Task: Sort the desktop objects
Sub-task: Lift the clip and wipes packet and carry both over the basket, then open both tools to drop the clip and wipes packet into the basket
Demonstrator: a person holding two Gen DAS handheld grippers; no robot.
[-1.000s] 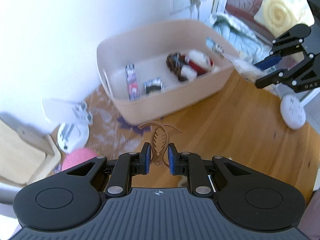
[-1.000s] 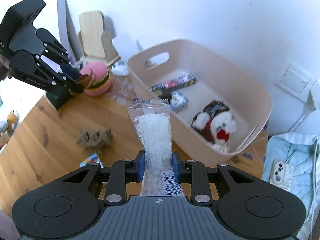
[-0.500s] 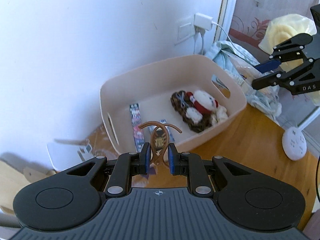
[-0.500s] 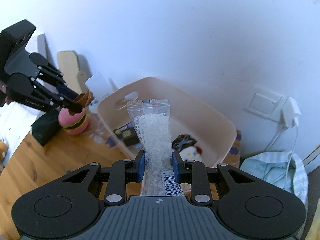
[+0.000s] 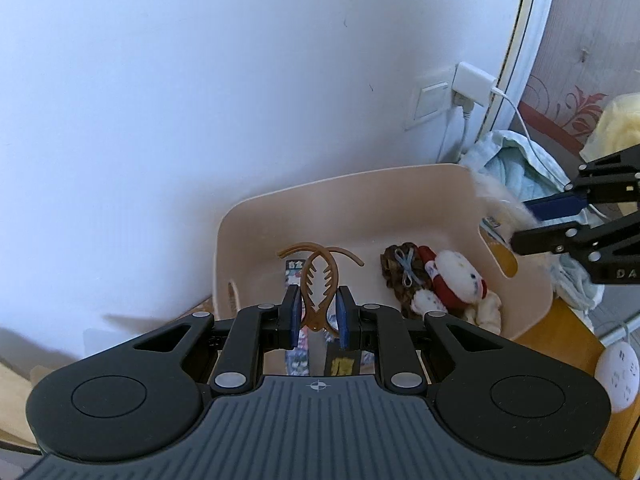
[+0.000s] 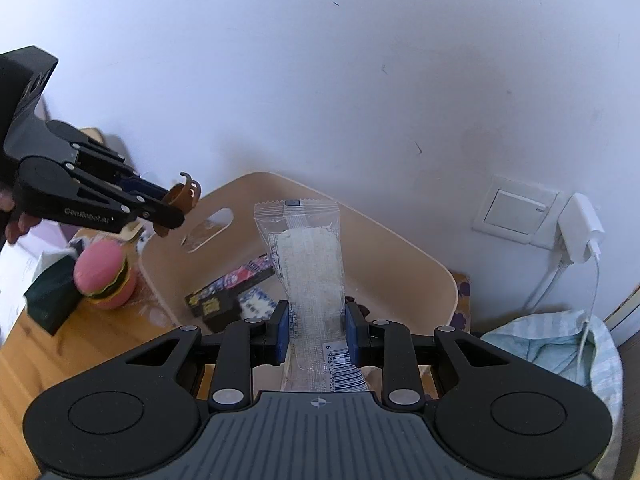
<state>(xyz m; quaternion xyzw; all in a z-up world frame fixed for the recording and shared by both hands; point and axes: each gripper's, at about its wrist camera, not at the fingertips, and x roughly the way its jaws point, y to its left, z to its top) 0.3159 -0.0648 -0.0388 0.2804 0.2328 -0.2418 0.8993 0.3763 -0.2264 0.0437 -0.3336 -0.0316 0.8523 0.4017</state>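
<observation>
My left gripper (image 5: 317, 314) is shut on a brown hair claw clip (image 5: 318, 280) and holds it above the beige bin (image 5: 352, 200). My right gripper (image 6: 316, 330) is shut on a clear snack packet (image 6: 310, 280) and holds it above the same bin (image 6: 400, 248). In the bin lie a plush toy (image 5: 456, 280), a brown patterned item (image 5: 402, 276) and dark printed boxes (image 6: 230, 290). The left gripper (image 6: 160, 208) also shows in the right wrist view, at the bin's left end. The right gripper (image 5: 548, 220) shows in the left wrist view, at the bin's right end.
A pink burger toy (image 6: 106, 274) and a dark green box (image 6: 50, 296) sit on the wooden table (image 6: 60, 352) left of the bin. The white wall stands close behind. A wall socket with charger (image 6: 580, 228), a pale cloth bag (image 6: 552, 344) and a white power strip (image 5: 618, 372) are to the right.
Both grippers have risen and moved forward over the bin, each still holding its item. The views now look down into the bin from higher up.
</observation>
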